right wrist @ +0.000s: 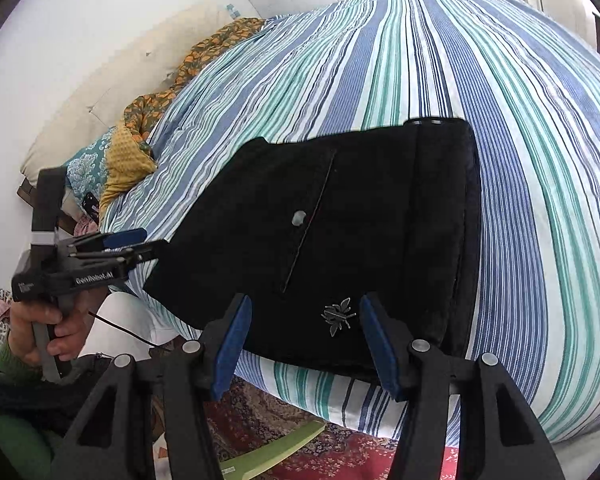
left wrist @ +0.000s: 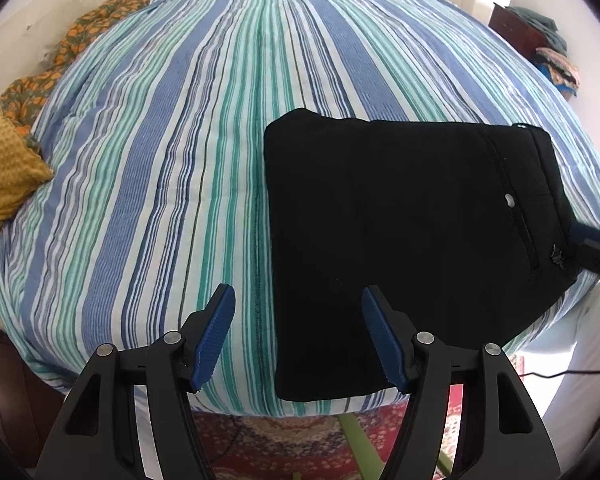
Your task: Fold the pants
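The black pants (left wrist: 400, 216) lie folded into a compact rectangle near the front edge of the striped bed (left wrist: 172, 140). A pocket seam, a silver button (right wrist: 299, 218) and a silver insect emblem (right wrist: 338, 315) face up. My left gripper (left wrist: 298, 296) is open above the bed's front edge, with the left side of the pants below its fingers. The right gripper (right wrist: 304, 304) is open over the near edge of the pants, just above the emblem. Neither holds anything. The left gripper (right wrist: 152, 240) also shows in the right wrist view, held in a hand (right wrist: 48, 328).
A yellow and orange floral blanket (left wrist: 16, 160) is bunched along the bed's left side beside a cream pillow (right wrist: 112, 92). A dark cabinet with piled clothes (left wrist: 548, 48) stands at the far right. Below the bed lie a red patterned rug (right wrist: 340, 452) and a green strip (right wrist: 276, 452).
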The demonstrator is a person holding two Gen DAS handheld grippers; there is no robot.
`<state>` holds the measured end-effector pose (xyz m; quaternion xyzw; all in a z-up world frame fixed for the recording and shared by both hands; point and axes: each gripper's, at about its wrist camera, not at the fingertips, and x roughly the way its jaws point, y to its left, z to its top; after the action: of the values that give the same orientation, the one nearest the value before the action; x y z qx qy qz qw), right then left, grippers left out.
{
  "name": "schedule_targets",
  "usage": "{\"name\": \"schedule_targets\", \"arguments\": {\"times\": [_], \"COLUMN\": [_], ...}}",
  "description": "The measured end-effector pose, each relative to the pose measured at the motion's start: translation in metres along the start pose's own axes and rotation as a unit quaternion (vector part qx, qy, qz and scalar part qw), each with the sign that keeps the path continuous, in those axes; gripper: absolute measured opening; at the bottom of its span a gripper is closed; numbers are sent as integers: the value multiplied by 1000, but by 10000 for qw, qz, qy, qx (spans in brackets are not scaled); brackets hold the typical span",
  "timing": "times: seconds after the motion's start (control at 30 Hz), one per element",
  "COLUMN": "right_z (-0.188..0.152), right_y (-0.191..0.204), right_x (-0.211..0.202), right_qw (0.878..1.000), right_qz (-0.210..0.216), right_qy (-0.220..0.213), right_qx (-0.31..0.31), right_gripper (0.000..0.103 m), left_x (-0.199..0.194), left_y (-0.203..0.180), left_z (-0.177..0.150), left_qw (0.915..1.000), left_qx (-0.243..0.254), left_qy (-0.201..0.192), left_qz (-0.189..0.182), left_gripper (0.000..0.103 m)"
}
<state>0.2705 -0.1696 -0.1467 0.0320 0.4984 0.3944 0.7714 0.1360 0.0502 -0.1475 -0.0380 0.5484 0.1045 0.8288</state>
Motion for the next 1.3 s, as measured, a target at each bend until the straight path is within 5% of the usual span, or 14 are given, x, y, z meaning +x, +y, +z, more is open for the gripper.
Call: {"name": "schedule_targets", "arguments": {"times": [0.2,0.33,0.47,0.67,0.93,1.1,1.3], "right_z": [73,96,85,71,25,-13,-25], "right_y": [1,-29,-37,-24,24,23,25], "right_x": [-8,33,58,37,-14,4,0], "right_qw": [9972,9986,9968,9963,9966,9977,9989], "right_qz": [-296,-474,-789,-832,-449,-491,-345], "right_qy": [-519,-221,-6,-22,-330,0,-87], "right_qx": [-446,-54,-112,-214,-602,-469,-295], "right_gripper": [57,57,57,57,57,57,60], "left_x": [5,13,16,15,17,17,23], "left_y": [-16,-29,-31,-25,-26,-24,-21], "left_z": [6,-8,-14,-12,-15,-16,-17], "left_qw": [9997,9987,9983,9988,9990,9990,9990], "left_qx": [218,497,563,422,348,307,227], "left_qy": [-29,110,104,113,139,164,220], "left_qz": [-55,-101,-91,-218,-256,-292,-316], "left_gripper": [68,70,75,76,77,78,83]}}
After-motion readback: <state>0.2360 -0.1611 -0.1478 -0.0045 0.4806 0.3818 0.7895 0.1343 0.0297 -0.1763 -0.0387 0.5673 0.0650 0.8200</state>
